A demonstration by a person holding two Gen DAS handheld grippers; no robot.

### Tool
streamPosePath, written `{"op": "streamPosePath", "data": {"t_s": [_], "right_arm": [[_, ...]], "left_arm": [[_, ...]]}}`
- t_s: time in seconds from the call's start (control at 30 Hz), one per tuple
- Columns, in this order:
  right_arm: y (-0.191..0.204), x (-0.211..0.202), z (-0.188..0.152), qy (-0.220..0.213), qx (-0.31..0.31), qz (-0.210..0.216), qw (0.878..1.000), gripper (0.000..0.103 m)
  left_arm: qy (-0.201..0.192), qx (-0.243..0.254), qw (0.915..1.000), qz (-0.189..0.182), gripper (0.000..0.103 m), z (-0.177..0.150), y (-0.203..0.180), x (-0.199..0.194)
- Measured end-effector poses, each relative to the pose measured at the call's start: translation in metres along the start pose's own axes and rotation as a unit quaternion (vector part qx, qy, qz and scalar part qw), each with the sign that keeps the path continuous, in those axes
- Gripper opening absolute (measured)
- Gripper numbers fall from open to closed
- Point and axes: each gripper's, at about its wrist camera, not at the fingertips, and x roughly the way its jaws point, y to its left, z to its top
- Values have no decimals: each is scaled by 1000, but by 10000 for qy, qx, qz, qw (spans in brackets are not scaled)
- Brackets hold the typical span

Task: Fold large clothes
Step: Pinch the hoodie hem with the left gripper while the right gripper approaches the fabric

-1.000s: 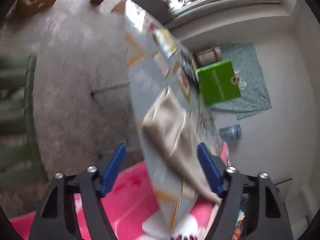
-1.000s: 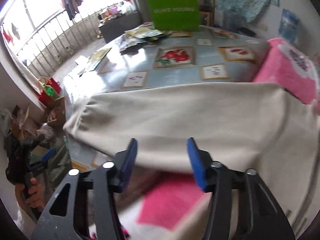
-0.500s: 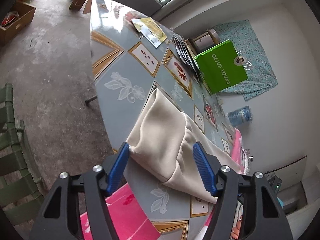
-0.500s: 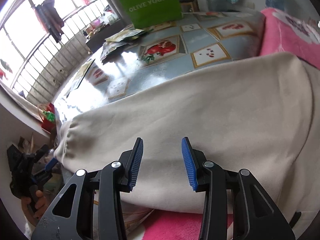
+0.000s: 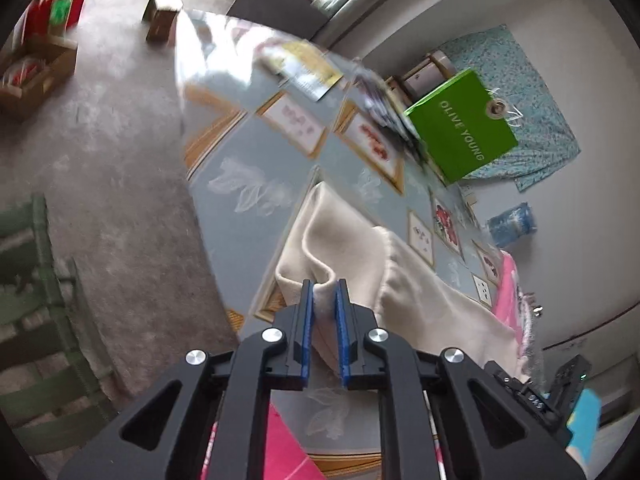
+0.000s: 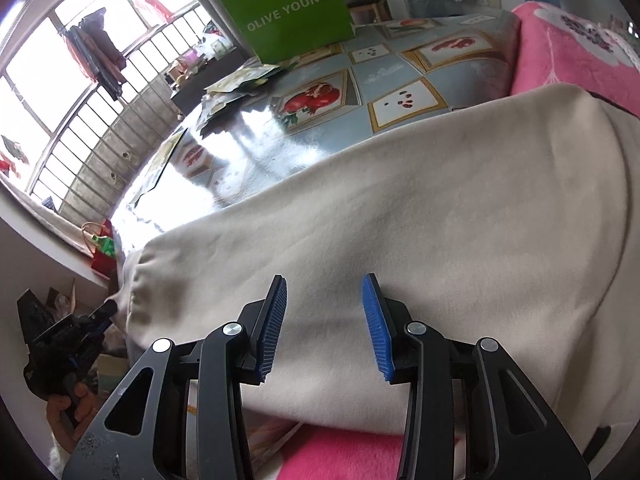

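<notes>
A cream sweatshirt (image 6: pixel 420 216) lies across a table covered in a blue-grey oilcloth with fruit pictures (image 6: pixel 320 128). Its ribbed cuff end (image 5: pixel 336 240) reaches toward the table's near edge in the left wrist view. My left gripper (image 5: pixel 325 286) is closing, and its blue pads pinch a raised fold of the cuff. My right gripper (image 6: pixel 324 288) hovers low over the broad part of the garment, jaws apart, nothing between them. At the far left of the right wrist view a hand holds the left gripper (image 6: pixel 68 336) at the cuff.
A green paper bag (image 6: pixel 286 8) and loose papers (image 6: pixel 236 88) sit on the far part of the table. A pink blanket (image 6: pixel 568 52) lies at the right end. A green chair (image 5: pixel 36 288) and cardboard boxes (image 5: pixel 36 72) stand on the carpet.
The left jaws have gone from wide open around the cuff to pinched on a fold of it. The right gripper has sunk closer to the cloth, jaws slightly narrower.
</notes>
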Motion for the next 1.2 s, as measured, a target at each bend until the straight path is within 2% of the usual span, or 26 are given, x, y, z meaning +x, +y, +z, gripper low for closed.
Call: {"op": "streamPosePath", "data": {"t_s": [0.03,0.1,0.17,0.23,0.33,0.43,0.53,0.57,0.63,0.7,0.77,0.87,0.93,1.0,1.03,1.07,1.1,1.13,1.17,1.2], "right_arm": [[-1,-7,1,-34,-15,47,10000,38],[-7,-29,3,-55,5,254,9997,41],[-18,-53,5,-123,48,326,9994,43],[-31,-85,7,-300,14,325,9990,43],[-57,-128,8,-558,60,179,9983,46],[-97,-179,7,-802,344,121,9961,49],[-136,-229,-1,-1055,493,-208,9930,51],[-153,-251,-7,-1157,557,-330,9912,51],[-178,-281,-16,-1295,669,-557,9878,51],[-198,-304,-26,-1403,762,-790,9840,52],[-216,-324,-41,-1426,708,-1259,9792,56],[-243,-341,-69,-1279,753,-1616,9756,57],[-263,-350,-84,-1195,971,-1777,9720,57],[-287,-358,-103,-1127,1217,-1928,9671,57],[-298,-362,-110,-1113,1278,-1976,9655,57],[-305,-361,-116,-1070,1295,-2087,9634,57],[-308,-361,-118,-1022,1339,-2203,9608,57],[-317,-359,-122,-969,1473,-2245,9584,57],[-322,-358,-124,-954,1548,-2209,9582,58],[-326,-355,-125,-960,1647,-2206,9565,58]], "left_arm": [[-224,305,9990,224,10,-1,-16,-10],[-609,874,9935,399,9,-3,-49,-24],[-875,1418,9854,342,9,-7,-90,-35],[-960,2008,9749,31,9,-16,-143,-43],[-934,2852,9531,-381,9,-38,-227,-47],[-820,3432,9317,-863,9,-72,-304,-52],[-641,3972,9026,-1532,9,-125,-397,-58],[-595,4083,8955,-1667,9,-138,-419,-58],[-428,4416,8747,-1952,9,-179,-473,-55],[-143,4505,8638,-2249,9,-212,-510,-50],[151,4460,8589,-2512,9,-243,-538,-44],[544,4236,8617,-2741,10,-289,-565,-24],[1201,4038,8622,-2813,10,-319,-574,6],[1954,3813,8562,-2889,12,-347,-579,40],[2101,3774,8601,-2715,12,-363,-577,53],[2108,3804,8618,-2611,20,-376,-578,58],[2167,3870,8598,-2531,32,-387,-578,66],[2220,3800,8660,-2375,39,-397,-574,75],[2276,3665,8705,-2370,49,-399,-569,78],[2354,3493,8729,-2462,51,-398,-561,83]]}}
